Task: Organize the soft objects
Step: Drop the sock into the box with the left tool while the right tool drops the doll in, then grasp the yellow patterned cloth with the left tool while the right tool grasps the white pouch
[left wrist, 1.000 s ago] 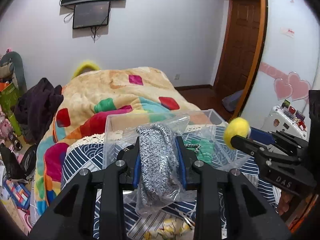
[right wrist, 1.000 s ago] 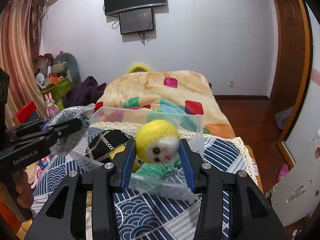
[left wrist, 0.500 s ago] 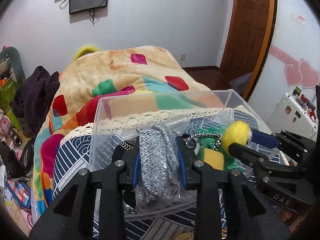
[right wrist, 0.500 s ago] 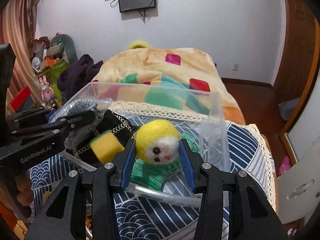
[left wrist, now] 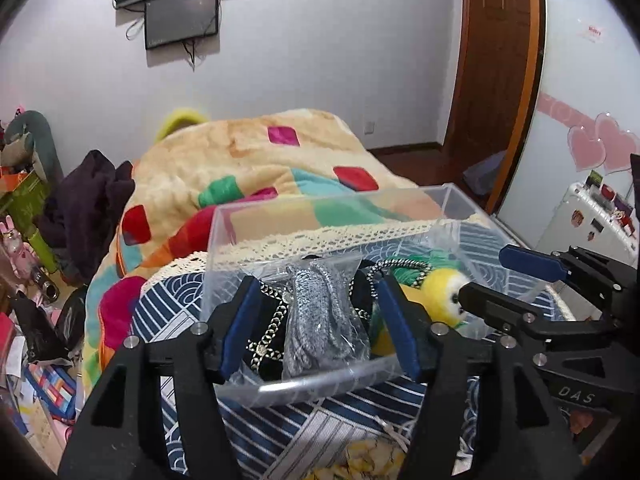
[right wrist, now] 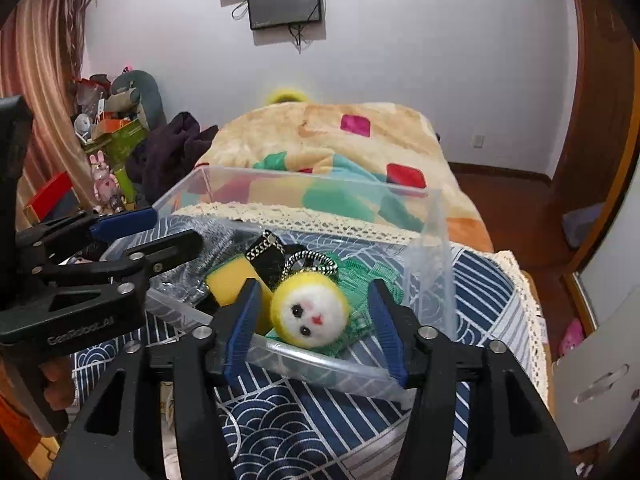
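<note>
Over the bin [left wrist: 320,380], both tools [left wrist: 316,320] [right wrist: 312,324] gape, empty; pouch [left wrist: 320,312] and doll [right wrist: 308,312] dropped in. We withdraw next.

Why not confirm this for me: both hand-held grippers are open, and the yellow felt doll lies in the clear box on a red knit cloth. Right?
Not quite. In the right wrist view the yellow felt doll lies on a green knit cloth, not red. Both hand-held grippers are open, and it is in the clear box.

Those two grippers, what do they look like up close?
Both the left gripper and the right gripper are matt black plastic frames with silver screws and blue pads on the fingers. One bears "GenRobot.AI", the other "DAS". No cables show.
</note>
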Demonstrator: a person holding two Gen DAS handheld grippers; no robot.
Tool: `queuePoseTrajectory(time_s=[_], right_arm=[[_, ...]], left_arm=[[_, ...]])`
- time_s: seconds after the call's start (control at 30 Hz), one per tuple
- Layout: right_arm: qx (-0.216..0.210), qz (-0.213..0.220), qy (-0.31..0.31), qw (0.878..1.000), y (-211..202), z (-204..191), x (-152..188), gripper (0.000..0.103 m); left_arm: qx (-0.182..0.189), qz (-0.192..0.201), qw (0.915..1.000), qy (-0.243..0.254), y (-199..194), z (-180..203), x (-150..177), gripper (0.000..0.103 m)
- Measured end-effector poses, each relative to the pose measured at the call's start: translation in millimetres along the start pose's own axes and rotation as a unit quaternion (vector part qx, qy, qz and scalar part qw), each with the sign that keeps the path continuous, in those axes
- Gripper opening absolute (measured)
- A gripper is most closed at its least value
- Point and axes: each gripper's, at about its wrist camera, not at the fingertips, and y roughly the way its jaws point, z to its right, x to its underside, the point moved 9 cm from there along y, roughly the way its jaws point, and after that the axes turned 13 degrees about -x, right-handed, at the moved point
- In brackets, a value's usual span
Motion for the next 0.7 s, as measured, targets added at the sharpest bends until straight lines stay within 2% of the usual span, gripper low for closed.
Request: queuePoseTrajectory(time_s=[0.13, 0.2, 0.27, 0.43, 0.53, 0.7], right_arm=[[0.009, 0.018, -0.01, 1.0, -11.2, -3.4, -7.5, 0.065], [0.017, 0.032, -0.022, 0.999, -20.2, -7.9, -11.2, 0.076], [0.024, 0.049, -0.034, 0.998, -30.3, -13.5, -14.2, 0.082], [-0.007, 0.062, -0.045, 0.997, -44.1, -32.7, -8.7, 0.084], [-0.022, 0.057, -0.048, 0.997, -42.8, -43.7, 3.6, 0.084], [-0.057, 0.023, -0.032, 0.998, -25.3, -60.6, 36.9, 0.084]], left_arm=[[0.005, 0.017, 0.9998, -0.009, -21.9, -5.6, -2.7, 0.073], [0.006, 0.028, 0.9996, -0.007, -35.9, -7.2, -2.4, 0.074], [0.008, 0.036, 0.9993, -0.003, -46.9, -9.2, -0.3, 0.074], [0.007, 0.036, 0.9993, 0.009, -68.3, -17.7, 21.5, 0.075], [0.002, 0.018, 0.9998, 0.009, -71.4, -24.0, 42.8, 0.075], [-0.001, -0.028, 0.9995, 0.01, -65.5, -29.1, 89.0, 0.075]])
